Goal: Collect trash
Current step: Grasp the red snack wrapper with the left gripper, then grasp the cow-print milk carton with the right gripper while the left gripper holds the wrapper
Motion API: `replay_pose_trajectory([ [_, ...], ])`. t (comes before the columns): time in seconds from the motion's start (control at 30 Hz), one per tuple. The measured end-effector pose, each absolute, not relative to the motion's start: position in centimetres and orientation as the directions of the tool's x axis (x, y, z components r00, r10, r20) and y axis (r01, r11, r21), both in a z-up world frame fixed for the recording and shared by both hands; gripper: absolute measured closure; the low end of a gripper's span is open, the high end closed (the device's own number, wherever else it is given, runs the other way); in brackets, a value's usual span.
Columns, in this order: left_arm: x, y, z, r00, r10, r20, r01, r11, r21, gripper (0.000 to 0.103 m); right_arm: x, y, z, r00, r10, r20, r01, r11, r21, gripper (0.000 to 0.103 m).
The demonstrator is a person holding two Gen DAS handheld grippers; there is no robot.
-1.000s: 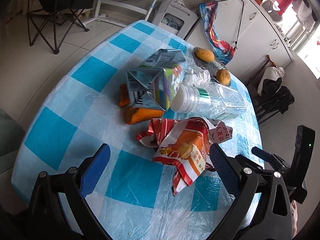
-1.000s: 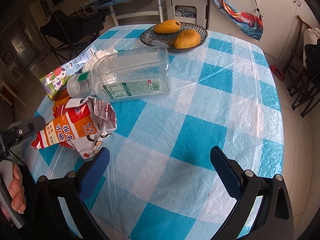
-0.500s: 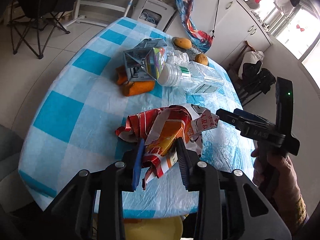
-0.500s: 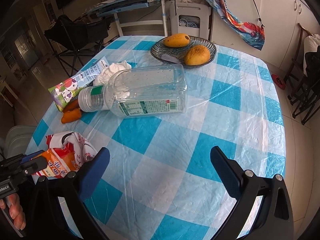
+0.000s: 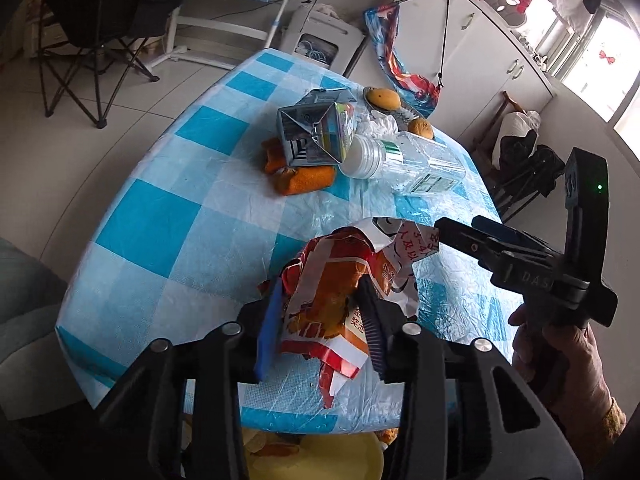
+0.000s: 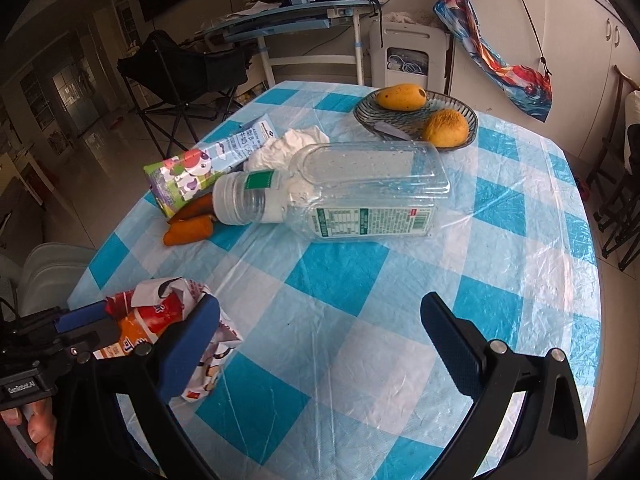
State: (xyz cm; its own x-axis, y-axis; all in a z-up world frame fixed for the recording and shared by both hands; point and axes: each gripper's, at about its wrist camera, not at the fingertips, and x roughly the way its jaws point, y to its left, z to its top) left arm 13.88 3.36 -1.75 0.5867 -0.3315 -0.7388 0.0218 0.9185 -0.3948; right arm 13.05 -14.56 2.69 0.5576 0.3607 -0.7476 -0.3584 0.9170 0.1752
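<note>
Crinkled foil wrapper (image 5: 336,296) pinched between left tongs (image 5: 320,328).

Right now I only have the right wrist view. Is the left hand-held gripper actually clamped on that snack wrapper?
Observer: Yes. The left wrist view shows the left hand-held gripper with both pads pressed on the snack wrapper.
Operator: Anything below the table edge to drop it in?
Observer: A yellow container shows beneath the near edge of the table.
Operator: And the carton's end facing away from me?
Observer: The carton has a folded, silver-coloured end.
</note>
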Motion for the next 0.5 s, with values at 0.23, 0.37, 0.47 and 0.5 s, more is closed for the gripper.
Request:
replay_pose_trajectory([
  [0.23, 14.1, 4.1, -3.4, 0.527, -0.378, -0.761, -0.025, 0.888, -0.459, 0.095, 14.3, -16.2, 6.3, 0.565, 0.603, -0.563, -0.365, 0.795, 0.485, 0.006],
  [0.37, 13.9, 2.8, -3.2, 0.518, -0.387, -0.763, 0.024, 0.898, -0.439, 0.096, 15.5, -15.1, 5.8, 0.495, 0.698, -0.517, -0.326, 0.701, 0.635, 0.006],
  [0.47, 13.8, 2.7, -2.9, 0.523, -0.396, -0.754, 0.030, 0.893, -0.449, 0.096, 16.4, -12.8, 5.2, 0.449, 0.747, -0.490, -0.311, 0.645, 0.698, 0.006],
  [0.5, 13.8, 3.0, -2.9, 0.523, -0.401, -0.752, 0.019, 0.887, -0.460, 0.096, 16.8, -11.8, 4.9, 0.423, 0.761, -0.493, -0.312, 0.633, 0.709, 0.006],
])
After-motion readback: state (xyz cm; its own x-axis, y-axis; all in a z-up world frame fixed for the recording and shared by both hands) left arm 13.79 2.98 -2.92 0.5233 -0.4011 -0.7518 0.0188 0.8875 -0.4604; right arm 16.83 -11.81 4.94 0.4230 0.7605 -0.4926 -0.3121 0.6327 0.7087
